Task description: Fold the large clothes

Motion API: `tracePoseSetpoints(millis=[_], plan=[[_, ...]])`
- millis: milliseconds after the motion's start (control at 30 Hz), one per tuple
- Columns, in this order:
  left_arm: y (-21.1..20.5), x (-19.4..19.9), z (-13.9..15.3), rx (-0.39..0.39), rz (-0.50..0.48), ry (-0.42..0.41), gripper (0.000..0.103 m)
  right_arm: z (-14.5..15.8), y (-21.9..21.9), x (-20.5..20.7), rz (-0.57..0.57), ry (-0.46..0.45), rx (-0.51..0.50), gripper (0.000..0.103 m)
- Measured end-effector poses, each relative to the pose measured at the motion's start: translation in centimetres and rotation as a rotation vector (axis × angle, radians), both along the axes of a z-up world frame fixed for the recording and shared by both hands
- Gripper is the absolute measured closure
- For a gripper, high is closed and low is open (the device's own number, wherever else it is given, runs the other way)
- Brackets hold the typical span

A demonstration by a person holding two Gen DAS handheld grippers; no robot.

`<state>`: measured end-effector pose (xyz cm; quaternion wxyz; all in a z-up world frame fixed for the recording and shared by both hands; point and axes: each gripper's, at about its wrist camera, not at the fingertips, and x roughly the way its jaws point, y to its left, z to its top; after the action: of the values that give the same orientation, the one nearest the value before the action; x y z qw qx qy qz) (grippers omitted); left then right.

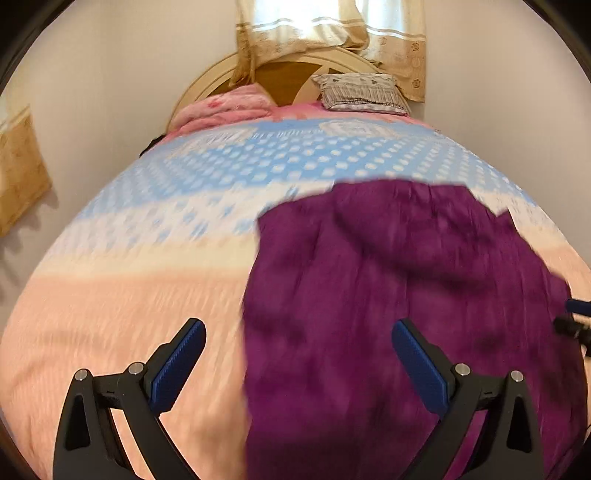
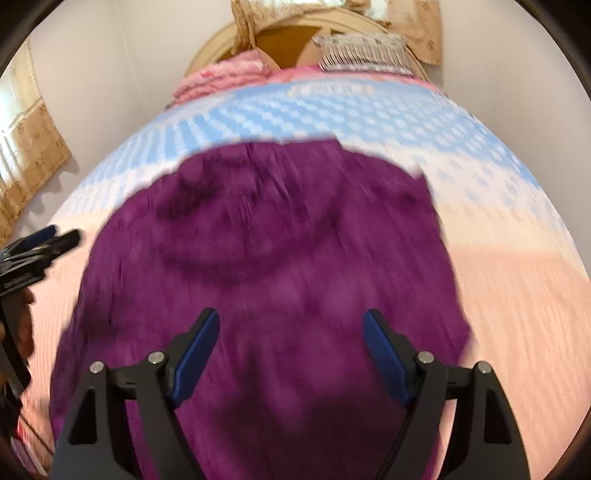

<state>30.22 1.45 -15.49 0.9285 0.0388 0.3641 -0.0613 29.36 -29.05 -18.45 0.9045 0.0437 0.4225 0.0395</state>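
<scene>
A large purple garment [image 1: 406,266] lies spread flat on the bed [image 1: 129,295], wrinkled and blurred. My left gripper [image 1: 298,326] is open above its left edge, one finger over the peach bedcover and the other over the purple cloth, with nothing gripped. In the right wrist view the same garment [image 2: 277,229] fills the middle. My right gripper [image 2: 291,314] hangs open over it, with only the flat cloth showing below the gap. The left gripper's fingers [image 2: 55,240] show at the left edge of that view, beside the garment. The right gripper's fingers [image 1: 576,317] peek in at the right edge of the left wrist view.
The bedcover [image 2: 517,277] is peach near me and blue-and-white checked farther off. A patterned pillow [image 1: 360,92] and a pink bundled blanket [image 1: 229,107] lie by the rounded headboard [image 1: 284,79]. Beige curtains [image 1: 332,29] hang behind; another curtain [image 2: 29,147] hangs at the left wall.
</scene>
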Motion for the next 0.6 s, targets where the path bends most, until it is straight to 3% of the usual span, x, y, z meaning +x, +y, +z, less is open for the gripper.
tracePoseSetpoints(millis=[167,300,467,600], plan=[[3.6,-7.2,-4.0,-0.011,0.057,0.067,0.002,-3.0,-2.7,-9.1,-0.116,0.043,-0.039,0.019],[4.3,-11.2,-5.4,-0.053,0.052,0.077,0.002,-4.4,-4.1,-14.7,-0.204,0.053,0.003,0.017],[3.6,-13.5,-7.2,-0.084,0.029,0.126,0.002,-5.6,-3.6,-18.9,-0.231,0.039,0.008,0.015],[2.7,-15.3,-7.9,-0.107,0.005,0.117,0.002,-6.1,-2.5,-20.8,-0.231,0.048,0.007,0.015]])
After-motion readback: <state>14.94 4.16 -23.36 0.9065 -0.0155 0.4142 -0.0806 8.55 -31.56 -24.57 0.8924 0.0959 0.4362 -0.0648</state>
